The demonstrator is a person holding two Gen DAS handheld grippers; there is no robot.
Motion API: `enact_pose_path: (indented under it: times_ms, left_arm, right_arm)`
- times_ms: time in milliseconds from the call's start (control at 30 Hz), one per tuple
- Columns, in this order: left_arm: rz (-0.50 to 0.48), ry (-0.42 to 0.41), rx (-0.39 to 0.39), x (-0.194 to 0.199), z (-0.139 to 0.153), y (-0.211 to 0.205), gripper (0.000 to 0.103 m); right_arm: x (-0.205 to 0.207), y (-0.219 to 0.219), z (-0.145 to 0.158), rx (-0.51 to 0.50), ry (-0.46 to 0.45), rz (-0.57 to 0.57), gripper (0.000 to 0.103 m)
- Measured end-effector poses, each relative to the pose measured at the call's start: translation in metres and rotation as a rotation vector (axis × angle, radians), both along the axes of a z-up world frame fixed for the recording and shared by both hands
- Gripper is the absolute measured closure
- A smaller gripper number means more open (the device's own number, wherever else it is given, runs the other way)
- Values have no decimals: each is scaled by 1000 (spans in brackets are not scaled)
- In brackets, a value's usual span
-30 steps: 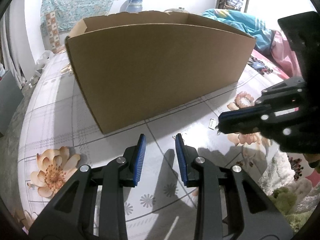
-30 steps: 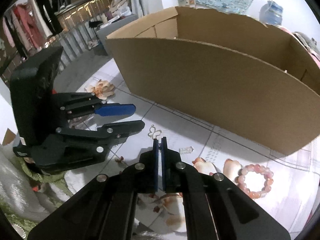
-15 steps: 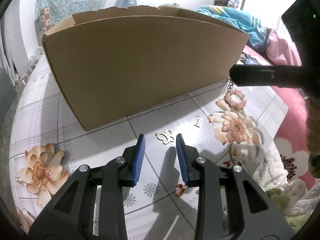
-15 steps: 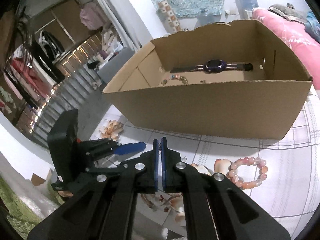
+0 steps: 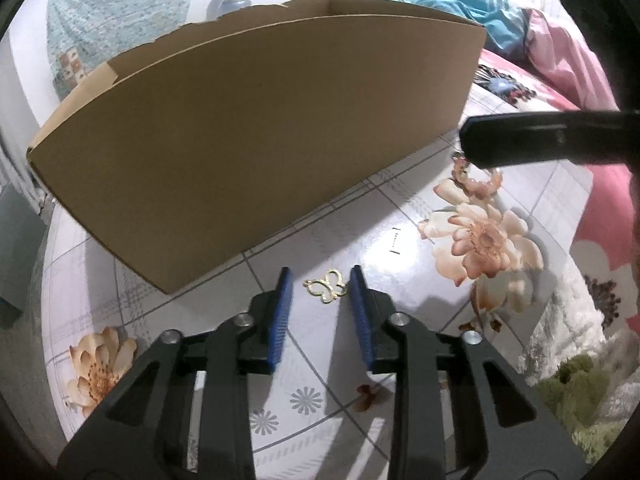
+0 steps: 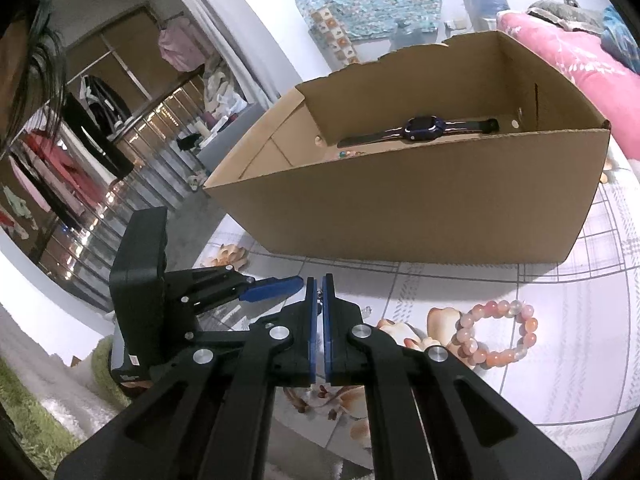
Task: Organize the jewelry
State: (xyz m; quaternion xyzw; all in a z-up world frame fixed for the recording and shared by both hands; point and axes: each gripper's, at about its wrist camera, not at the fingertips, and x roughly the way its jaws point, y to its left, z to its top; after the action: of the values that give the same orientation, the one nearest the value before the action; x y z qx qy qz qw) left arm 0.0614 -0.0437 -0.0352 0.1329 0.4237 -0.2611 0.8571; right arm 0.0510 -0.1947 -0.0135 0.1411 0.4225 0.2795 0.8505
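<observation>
Gold butterfly-shaped pendant [image 5: 329,291] lay low centre between the left gripper [image 5: 320,282]'s closing, not yet touching fingers, right gripper [image 6: 319,286] clenched empty.

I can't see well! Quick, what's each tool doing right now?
Left tool: open, jaws just closing, butterfly charm between them, not gripped.
Right tool: shut, holding nothing I can see.

No legible text (sticker too blurred)

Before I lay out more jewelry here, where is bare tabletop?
Free: the strip left of the left gripper, between the cardboard box and the printed flower. Crowded: the right side, with the butterfly charm, small clear piece, bead bracelet and right gripper.
</observation>
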Motion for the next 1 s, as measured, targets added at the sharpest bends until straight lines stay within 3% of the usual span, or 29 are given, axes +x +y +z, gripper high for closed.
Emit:
enact_pose_path:
  times_ms: [133, 333, 500, 567, 600, 633, 867, 933, 1000]
  left_arm:
    - [-7, -9, 13, 0, 0, -5, 99]
    - [6, -12, 7, -2, 0, -5, 102]
    - [6, -20, 4, -6, 4, -2, 101]
    - [9, -23, -5, -5, 7, -2, 91]
    - [12, -25, -10, -7, 7, -1, 78]
    - [20, -30, -10, -6, 7, -1, 72]
    - [56, -4, -7, 3, -1, -6, 72]
    - [61, -5, 4, 5, -1, -6, 86]
    - [53, -9, 17, 5, 0, -8, 88]
  right_arm:
    - [0, -1, -2, 13, -3, 3, 100]
    - [2, 0, -2, 17, -10, 13, 100]
    - [0, 0, -1, 21, -18, 17, 100]
    - [-1, 0, -1, 23, -17, 16, 100]
    - [-1, 0, -2, 26, -16, 16, 100]
    - [-1, 0, -2, 28, -16, 16, 100]
    - [-3, -1, -2, 33, -19, 13, 100]
    - [-3, -3, -1, 36, -20, 11, 100]
    - [-4, -4, -1, 39, -21, 9, 100]
